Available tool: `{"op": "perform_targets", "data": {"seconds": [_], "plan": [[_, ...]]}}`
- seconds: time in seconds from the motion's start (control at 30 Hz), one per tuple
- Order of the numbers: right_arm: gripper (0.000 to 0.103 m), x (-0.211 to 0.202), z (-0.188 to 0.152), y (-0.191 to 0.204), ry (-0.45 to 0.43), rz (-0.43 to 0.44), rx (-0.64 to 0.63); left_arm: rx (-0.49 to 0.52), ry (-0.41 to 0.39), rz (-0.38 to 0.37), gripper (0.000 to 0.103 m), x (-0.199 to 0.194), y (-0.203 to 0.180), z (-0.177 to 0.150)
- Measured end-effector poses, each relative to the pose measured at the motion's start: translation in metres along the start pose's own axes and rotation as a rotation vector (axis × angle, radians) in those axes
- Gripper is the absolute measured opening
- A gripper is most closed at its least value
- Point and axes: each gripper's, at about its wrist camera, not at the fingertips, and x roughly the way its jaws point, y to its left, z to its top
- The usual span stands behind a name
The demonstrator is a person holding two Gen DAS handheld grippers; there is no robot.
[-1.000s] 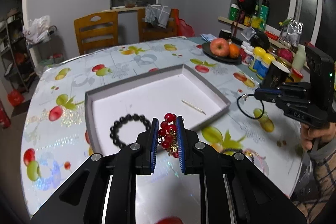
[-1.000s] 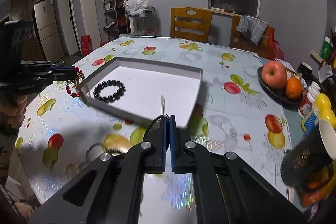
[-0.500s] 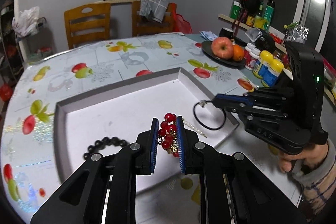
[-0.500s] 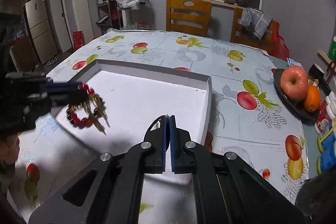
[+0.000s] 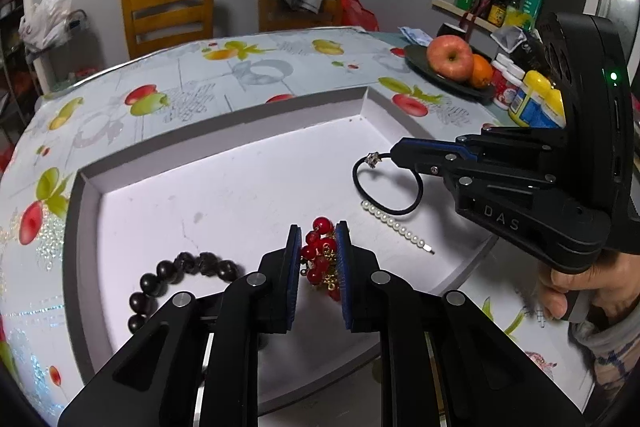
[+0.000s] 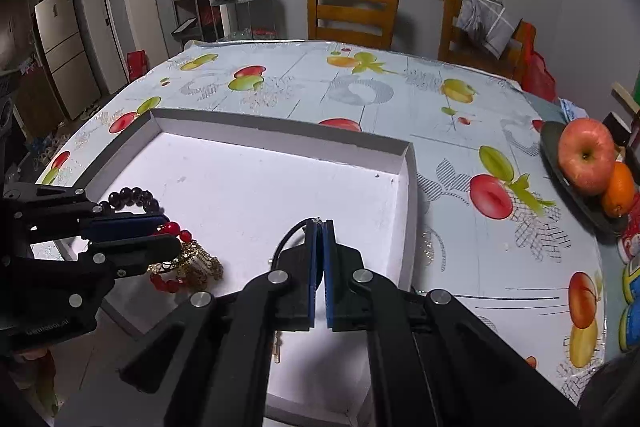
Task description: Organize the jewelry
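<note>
A shallow white tray (image 5: 224, 151) lies on the fruit-print tablecloth. My left gripper (image 5: 318, 233) is shut on a red bead bracelet (image 5: 320, 251) with gold tassels, low over the tray's near side; it also shows in the right wrist view (image 6: 176, 259). My right gripper (image 6: 319, 227) is shut on a black hair tie (image 5: 386, 187) that hangs over the tray's right part. A dark bead bracelet (image 5: 172, 275) and a pearl hair pin (image 5: 394, 225) lie in the tray.
A dark plate (image 5: 448, 81) with an apple and an orange stands at the far right, with jars (image 5: 536, 99) beside it. Two wooden chairs (image 5: 168, 13) stand behind the table. The tray's grey rim (image 6: 280, 129) stands up around its floor.
Both grippers have moved in over the tray and lower. The red bracelet now hangs close to the tray floor and the hair tie is over the tray's right part.
</note>
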Motion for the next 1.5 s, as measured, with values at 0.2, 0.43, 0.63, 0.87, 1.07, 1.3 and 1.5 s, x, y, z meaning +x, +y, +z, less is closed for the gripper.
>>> {"op": "perform_targets", "data": {"seconds": [0.2, 0.43, 0.63, 0.87, 1.07, 1.3, 1.5], "plan": [[0.008, -0.002, -0.002, -0.003, -0.009, 0.036, 0.029, -0.030, 0.000, -0.001, 0.033, -0.003, 0.005, -0.003], [0.024, -0.026, -0.003, -0.007, -0.071, 0.070, 0.064, -0.054, -0.029, -0.002, 0.037, -0.021, 0.012, -0.007], [0.029, -0.048, -0.012, -0.006, -0.091, 0.053, 0.056, -0.048, -0.080, 0.020, 0.070, -0.049, 0.013, -0.020], [0.030, -0.074, -0.038, -0.006, -0.098, 0.040, 0.053, -0.036, -0.116, 0.033, 0.074, -0.076, 0.009, -0.044], [0.045, -0.094, -0.063, -0.003, -0.102, 0.027, 0.039, -0.031, -0.113, 0.021, 0.075, -0.088, -0.003, -0.068], [0.045, -0.109, -0.096, 0.004, -0.071, 0.035, 0.023, 0.012, -0.061, -0.007, 0.076, -0.084, -0.026, -0.095], [0.053, -0.122, -0.122, 0.008, -0.052, 0.049, 0.023, 0.028, -0.031, -0.046, 0.077, -0.082, -0.036, -0.106]]}}
